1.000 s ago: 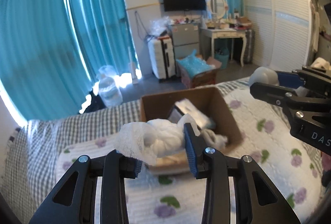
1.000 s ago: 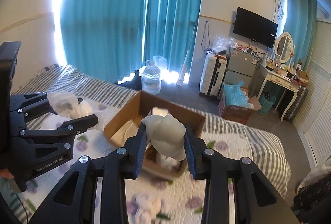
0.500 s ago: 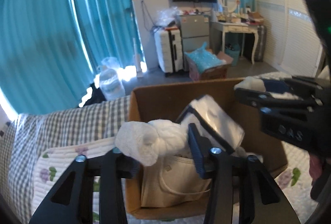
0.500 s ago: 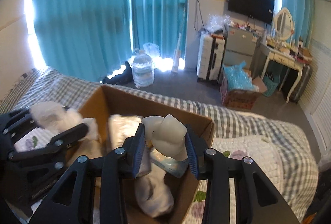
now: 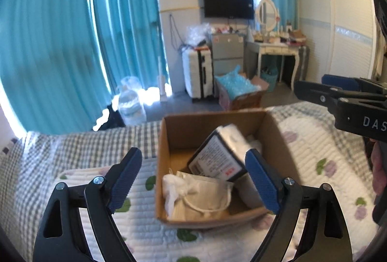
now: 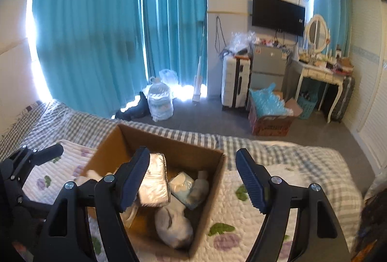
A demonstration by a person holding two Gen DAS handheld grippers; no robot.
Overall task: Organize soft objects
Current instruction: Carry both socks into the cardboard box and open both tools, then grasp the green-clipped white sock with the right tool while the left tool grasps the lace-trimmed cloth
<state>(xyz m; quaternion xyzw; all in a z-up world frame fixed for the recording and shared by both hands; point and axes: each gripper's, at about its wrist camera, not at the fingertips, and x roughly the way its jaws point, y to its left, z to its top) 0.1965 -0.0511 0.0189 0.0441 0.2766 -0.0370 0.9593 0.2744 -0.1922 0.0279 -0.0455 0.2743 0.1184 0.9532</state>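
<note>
A brown cardboard box (image 5: 164,141) (image 6: 208,189) sits on the quilted bed. Inside lie a white gauzy bundle (image 5: 175,187), a beige cloth bag (image 5: 205,201), a wrapped pack with a black label (image 5: 215,157) and a pale soft lump (image 6: 173,225). My left gripper (image 5: 193,177) is open and empty above the box's near side. My right gripper (image 6: 191,179) is open and empty over the box's right rim. The right gripper also shows at the right edge of the left wrist view (image 5: 338,97).
The floral quilt (image 5: 314,153) covers the bed around the box, with checked sheet (image 6: 241,141) at the far edge. Beyond the bed stand teal curtains, a water jug (image 6: 159,99), a white suitcase (image 6: 234,82), a box of blue packs (image 6: 271,114) and a dressing table.
Both grippers opened and pulled back up from the box. The white gauzy bundle and the pale soft lump left the fingers and now lie inside the box.
</note>
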